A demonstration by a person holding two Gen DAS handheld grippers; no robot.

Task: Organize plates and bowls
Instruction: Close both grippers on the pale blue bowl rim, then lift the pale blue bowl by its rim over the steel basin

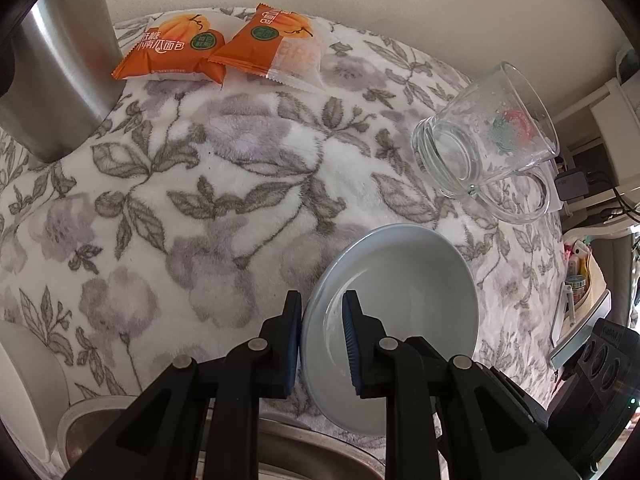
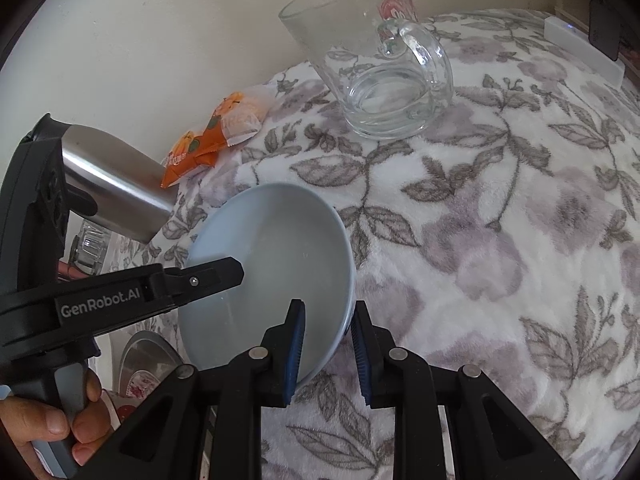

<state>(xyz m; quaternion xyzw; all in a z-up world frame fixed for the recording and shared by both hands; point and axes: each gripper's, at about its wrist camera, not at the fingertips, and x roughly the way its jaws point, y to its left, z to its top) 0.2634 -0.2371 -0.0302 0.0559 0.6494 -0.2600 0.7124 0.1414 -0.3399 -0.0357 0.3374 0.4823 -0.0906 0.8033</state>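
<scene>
Bowl (image 2: 276, 256), pale blue, sits tilted on the floral cloth (image 2: 500, 240), its rim pinched by both the left gripper (image 1: 320, 340) and right gripper (image 2: 328, 352); farther off stands a glass mug (image 2: 376, 64).

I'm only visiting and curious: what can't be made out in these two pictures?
- Metal dish, left view: hidden behind gripper and bowl.
- Steel flask's top, both views: cut off.
- Mug's logo, right view: blurred through glass.
- Clutter, left view's right edge: too small.
</scene>
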